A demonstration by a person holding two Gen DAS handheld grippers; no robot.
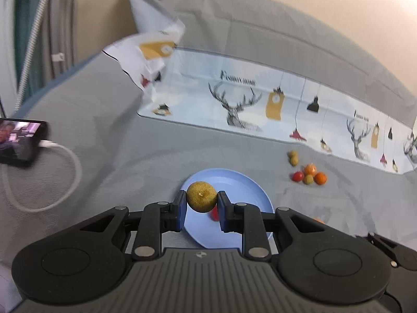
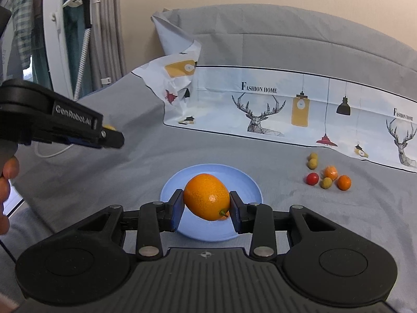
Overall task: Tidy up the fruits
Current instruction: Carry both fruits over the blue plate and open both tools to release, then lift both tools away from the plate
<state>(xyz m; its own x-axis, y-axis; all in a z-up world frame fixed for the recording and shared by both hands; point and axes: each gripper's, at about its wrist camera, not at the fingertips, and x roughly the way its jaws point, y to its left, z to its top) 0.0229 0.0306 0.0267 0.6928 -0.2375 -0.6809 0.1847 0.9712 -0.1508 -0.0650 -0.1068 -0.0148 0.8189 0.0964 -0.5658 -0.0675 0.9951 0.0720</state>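
Note:
My left gripper is shut on a round yellow-brown fruit, held above the near left part of a blue plate. A red fruit shows on the plate behind the right finger. My right gripper is shut on an orange kumquat above the same blue plate. The left gripper appears in the right wrist view at the left, higher up. Several loose small fruits lie right of the plate: red, orange, yellow-green.
A grey bed cover lies under everything. A printed deer-pattern sheet lies behind the plate. A phone with a white cable sits at the left. A grey pillow is at the back.

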